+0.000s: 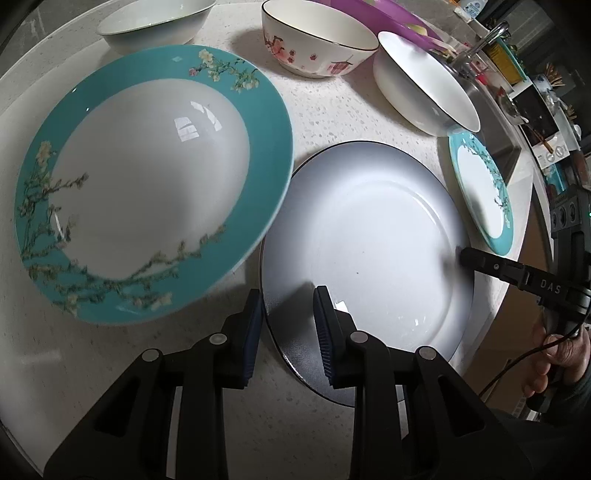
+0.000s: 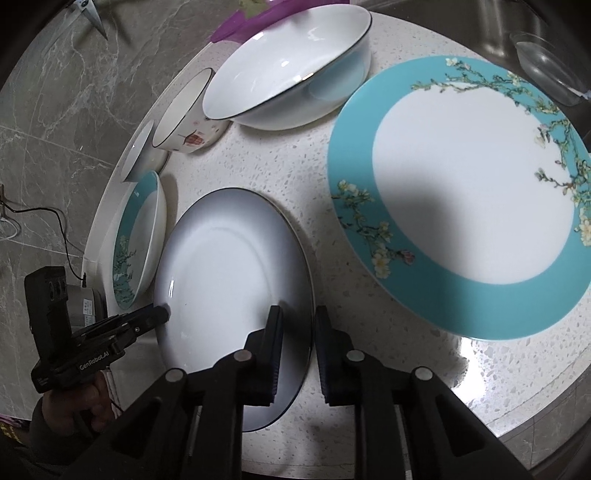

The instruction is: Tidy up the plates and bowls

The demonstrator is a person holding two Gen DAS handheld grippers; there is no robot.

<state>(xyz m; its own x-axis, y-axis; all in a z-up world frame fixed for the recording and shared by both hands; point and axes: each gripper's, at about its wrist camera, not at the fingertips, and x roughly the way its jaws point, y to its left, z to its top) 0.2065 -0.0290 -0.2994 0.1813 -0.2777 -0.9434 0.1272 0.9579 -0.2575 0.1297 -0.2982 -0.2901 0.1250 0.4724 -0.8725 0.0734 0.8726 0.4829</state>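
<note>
1. The left gripper [image 1: 288,332] has its blue ribbed pads on either side of the near rim of the white plate [image 1: 369,251], nipped onto that edge with only a narrow gap between them.
2. The right gripper [image 2: 297,354] grips the opposite rim of the same plate [image 2: 229,258] just as tightly; its black tip [image 1: 469,256] shows against the plate's far edge in the left wrist view.
3. That plate is round, glossy, dark-edged and lies flat on the speckled stone counter [image 1: 332,110], between the other two plates.
4. Plates, three in all: the white one, a large teal-rimmed plate [image 1: 147,184] with painted blossom branches beside it, and a second teal-rimmed plate [image 1: 484,195] on the other side.
5. Bowls, three: a plain white bowl [image 1: 424,85] with a thin dark rim, a cream bowl [image 1: 314,40] with pink flowers, and another white bowl [image 1: 155,18] farthest back.
6. A purple tray [image 1: 388,14] lies behind the bowls, and a steel sink [image 1: 495,122] sits past the counter's edge.
</note>
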